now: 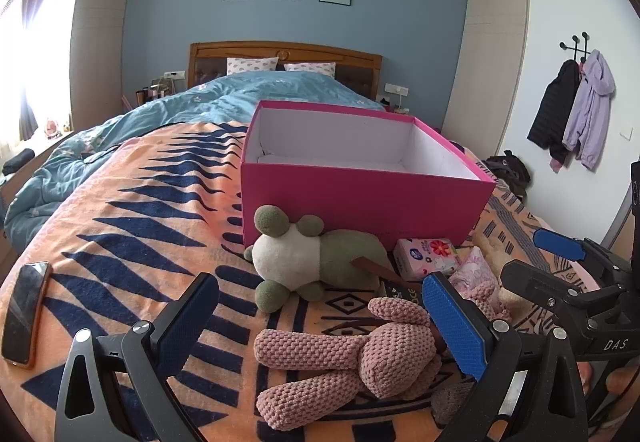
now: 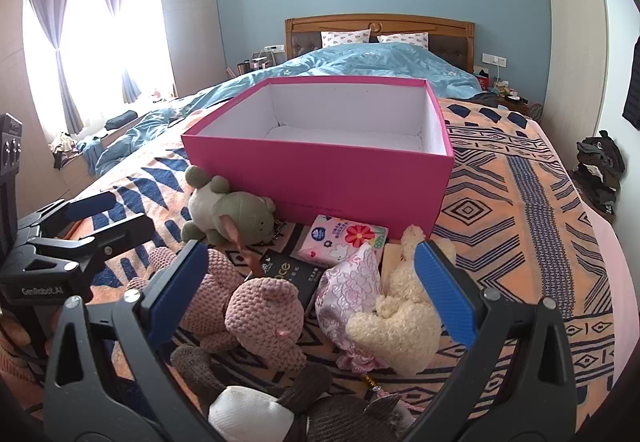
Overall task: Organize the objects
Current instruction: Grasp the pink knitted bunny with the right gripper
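Note:
An empty pink box (image 1: 360,198) (image 2: 320,178) with a white inside stands on the patterned blanket. In front of it lies a pile: a green-and-white plush frog (image 1: 304,262) (image 2: 236,210), a pink knitted toy (image 1: 352,362) (image 2: 260,314), a flowered tissue pack (image 1: 426,256) (image 2: 344,238), a pink embroidered pouch (image 2: 348,290), a cream fluffy toy (image 2: 400,318), a black booklet (image 2: 292,270) and a dark grey plush (image 2: 280,402). My left gripper (image 1: 324,326) hangs open over the knitted toy. My right gripper (image 2: 316,290) hangs open above the pouch and cream toy. Neither holds anything.
A phone (image 1: 26,312) lies on the blanket at the left. The blue duvet (image 1: 224,98) and pillows fill the far half of the bed. Jackets (image 1: 572,110) hang on the right wall. Clothes (image 2: 600,170) lie on the floor beyond the bed's right edge.

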